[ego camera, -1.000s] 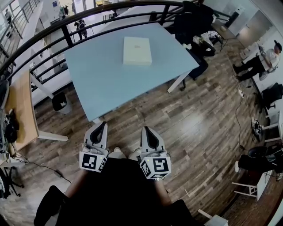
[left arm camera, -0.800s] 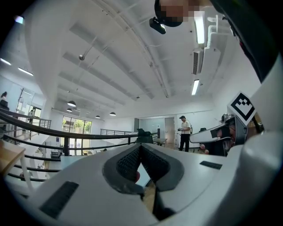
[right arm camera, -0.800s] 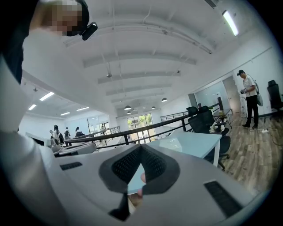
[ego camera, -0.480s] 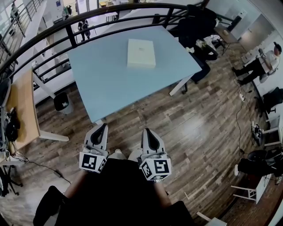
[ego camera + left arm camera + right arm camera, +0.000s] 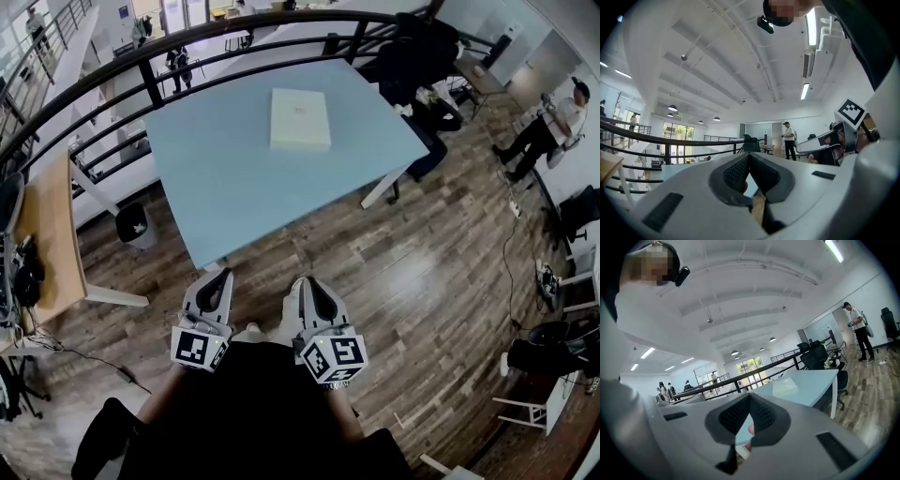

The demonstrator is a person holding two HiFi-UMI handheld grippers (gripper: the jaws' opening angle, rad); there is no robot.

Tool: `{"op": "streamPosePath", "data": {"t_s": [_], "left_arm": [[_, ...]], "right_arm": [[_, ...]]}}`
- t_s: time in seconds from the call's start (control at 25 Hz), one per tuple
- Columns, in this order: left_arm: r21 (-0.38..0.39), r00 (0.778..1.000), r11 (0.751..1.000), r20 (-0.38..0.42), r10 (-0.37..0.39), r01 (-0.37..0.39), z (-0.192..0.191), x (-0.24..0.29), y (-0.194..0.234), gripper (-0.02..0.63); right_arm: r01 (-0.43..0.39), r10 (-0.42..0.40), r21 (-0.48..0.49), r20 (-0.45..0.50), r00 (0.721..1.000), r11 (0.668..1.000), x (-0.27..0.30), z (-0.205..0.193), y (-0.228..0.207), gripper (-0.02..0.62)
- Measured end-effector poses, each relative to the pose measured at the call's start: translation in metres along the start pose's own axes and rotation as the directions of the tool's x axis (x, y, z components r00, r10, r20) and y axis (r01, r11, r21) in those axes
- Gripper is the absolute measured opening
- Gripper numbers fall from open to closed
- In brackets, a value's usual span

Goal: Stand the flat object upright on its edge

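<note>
Grey pads, left: on my left gripper (image 5: 749, 155) the ribbed pads (image 5: 736, 172) meet at their tips. The jaws are closed and hold nothing.
Grey pads, right: on my right gripper (image 5: 749, 395) the pads (image 5: 764, 414) also sit tip to tip. These jaws are closed on nothing as well.
Through the gaps: behind each pair of tips I see only slivers of table top and floor.
Marker cubes: the left marker cube (image 5: 199, 347) and the right marker cube (image 5: 333, 356) sit at the rear of my grippers, close against the person's dark clothing.
Where I am: both grippers lie side by side over the wood-plank floor (image 5: 422, 272). They point toward the near corner of the table and touch nothing.
Flat object: the white flat box (image 5: 300, 119) lies on its broad face, not on an edge.
Its place: it rests on the far half of the light-blue table (image 5: 225, 187), near the edge that runs along the railing. It is well apart from the near corner and from both of my grippers.
Table: apart from the box its top is bare, and its white legs stand on the floor.
Railing: a black metal railing (image 5: 141, 58) curves along the table's far and left edges.
Left of the table: a dark bin (image 5: 134, 225) stands beside the left edge, and a wooden desk (image 5: 42, 234) lies beyond it.
Far right corner: black office chairs (image 5: 417, 52) crowd against it.
Farther out: a person (image 5: 553, 122) stands on the floor, well off to the right.
</note>
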State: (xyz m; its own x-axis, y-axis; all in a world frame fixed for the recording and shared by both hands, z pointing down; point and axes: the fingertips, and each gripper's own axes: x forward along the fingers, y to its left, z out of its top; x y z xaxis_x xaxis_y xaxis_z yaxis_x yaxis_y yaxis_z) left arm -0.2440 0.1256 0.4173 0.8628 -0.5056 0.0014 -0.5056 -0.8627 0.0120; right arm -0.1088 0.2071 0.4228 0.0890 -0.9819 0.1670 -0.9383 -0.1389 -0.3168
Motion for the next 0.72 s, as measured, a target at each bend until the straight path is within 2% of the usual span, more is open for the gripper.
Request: {"op": "streamPosePath", "data": {"t_s": [0.36, 0.72], "left_arm": [[-0.016, 0.999, 0.999, -0.019, 0.044, -0.044, -0.007, 0.024, 0.023, 0.003], [-0.04, 0.998, 0.998, -0.045, 0.045, -0.047, -0.019, 0.062, 0.028, 0.003]], "right_arm": [[-0.007, 0.007, -0.007, -0.019, 1.0, 1.0, 0.032, 0.0, -0.014, 0.008], [-0.006, 0.005, -0.019, -0.048, 0.999, 1.0, 0.059, 0.005, -0.043, 0.008]]}}
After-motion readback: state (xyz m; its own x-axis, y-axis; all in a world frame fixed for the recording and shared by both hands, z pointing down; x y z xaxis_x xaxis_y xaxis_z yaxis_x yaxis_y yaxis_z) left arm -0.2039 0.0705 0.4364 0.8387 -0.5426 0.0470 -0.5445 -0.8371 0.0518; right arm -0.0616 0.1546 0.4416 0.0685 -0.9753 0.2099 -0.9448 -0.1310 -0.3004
